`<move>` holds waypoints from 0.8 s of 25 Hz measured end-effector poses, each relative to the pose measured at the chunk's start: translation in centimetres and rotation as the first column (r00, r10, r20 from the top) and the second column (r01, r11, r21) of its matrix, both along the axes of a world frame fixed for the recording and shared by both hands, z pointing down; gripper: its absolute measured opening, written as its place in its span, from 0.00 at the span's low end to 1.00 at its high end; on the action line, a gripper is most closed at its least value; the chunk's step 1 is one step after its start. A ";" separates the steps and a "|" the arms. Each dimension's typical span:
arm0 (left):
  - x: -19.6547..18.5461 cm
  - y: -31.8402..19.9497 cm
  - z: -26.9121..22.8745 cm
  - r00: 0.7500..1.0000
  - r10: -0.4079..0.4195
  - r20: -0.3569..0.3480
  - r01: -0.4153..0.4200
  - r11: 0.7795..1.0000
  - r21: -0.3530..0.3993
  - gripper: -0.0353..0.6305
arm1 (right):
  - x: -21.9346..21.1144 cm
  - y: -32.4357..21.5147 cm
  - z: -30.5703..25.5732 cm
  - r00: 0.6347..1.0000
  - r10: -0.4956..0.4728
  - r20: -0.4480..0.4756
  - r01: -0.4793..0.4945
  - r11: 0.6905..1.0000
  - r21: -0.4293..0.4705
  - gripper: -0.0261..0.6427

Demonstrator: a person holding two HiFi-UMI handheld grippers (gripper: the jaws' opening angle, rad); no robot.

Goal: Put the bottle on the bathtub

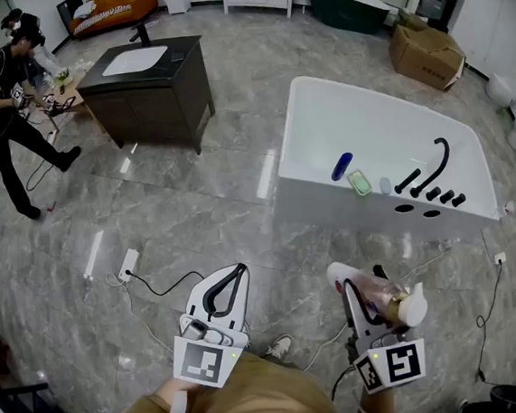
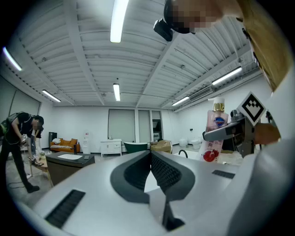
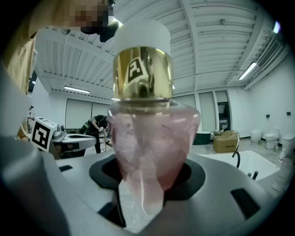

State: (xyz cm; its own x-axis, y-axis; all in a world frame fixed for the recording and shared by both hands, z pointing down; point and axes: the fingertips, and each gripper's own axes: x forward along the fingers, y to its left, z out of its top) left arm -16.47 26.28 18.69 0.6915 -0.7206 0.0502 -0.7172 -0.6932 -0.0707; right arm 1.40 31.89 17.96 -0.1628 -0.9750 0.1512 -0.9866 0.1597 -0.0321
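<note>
My right gripper (image 1: 349, 285) is shut on a pink bottle (image 1: 380, 293) with a gold collar and white cap; the bottle (image 3: 150, 138) fills the right gripper view, squeezed between the jaws. From the left gripper view the same bottle (image 2: 215, 133) shows upright at the right. My left gripper (image 1: 237, 271) is shut with nothing in it, jaws touching (image 2: 150, 159). The white bathtub (image 1: 376, 158) stands ahead and to the right, its near wall about a gripper's length beyond the bottle. A black faucet (image 1: 434, 168) sits on its rim.
A blue bottle (image 1: 341, 166), a green soap dish (image 1: 359, 182) and a small clear item lie on the tub's rim. A dark vanity with sink (image 1: 148, 84) stands far left, a person (image 1: 8, 107) beyond it. Cables and a power strip (image 1: 128, 264) lie on the floor.
</note>
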 end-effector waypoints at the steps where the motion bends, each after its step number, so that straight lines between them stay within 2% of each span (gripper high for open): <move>1: 0.1 0.4 -0.2 1.000 0.004 0.008 -0.004 1.000 0.014 0.06 | 0.0 0.3 0.0 1.000 0.001 -0.006 -0.001 1.000 0.002 0.40; 4: 0.1 1.8 -0.3 1.000 0.012 0.026 -0.012 0.999 0.030 0.06 | 0.0 1.8 0.0 1.000 0.010 -0.014 -0.010 1.000 0.006 0.40; 12: 0.4 3.5 -0.3 1.000 0.009 -0.012 -0.009 1.000 0.016 0.06 | 0.3 4.0 0.3 1.000 0.018 -0.011 -0.018 1.000 0.004 0.40; 20: 2.0 5.1 0.0 1.000 -0.009 -0.003 0.009 0.999 0.032 0.06 | 1.4 4.8 1.4 1.000 -0.007 -0.007 0.008 1.000 0.009 0.40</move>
State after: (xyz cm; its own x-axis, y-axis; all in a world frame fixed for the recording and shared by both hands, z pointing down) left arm -14.44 31.42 18.65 0.6851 -0.7280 0.0248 -0.7236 -0.6842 -0.0910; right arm 2.84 36.70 19.35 -0.1691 -0.9751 0.1438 -0.9856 0.1674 -0.0237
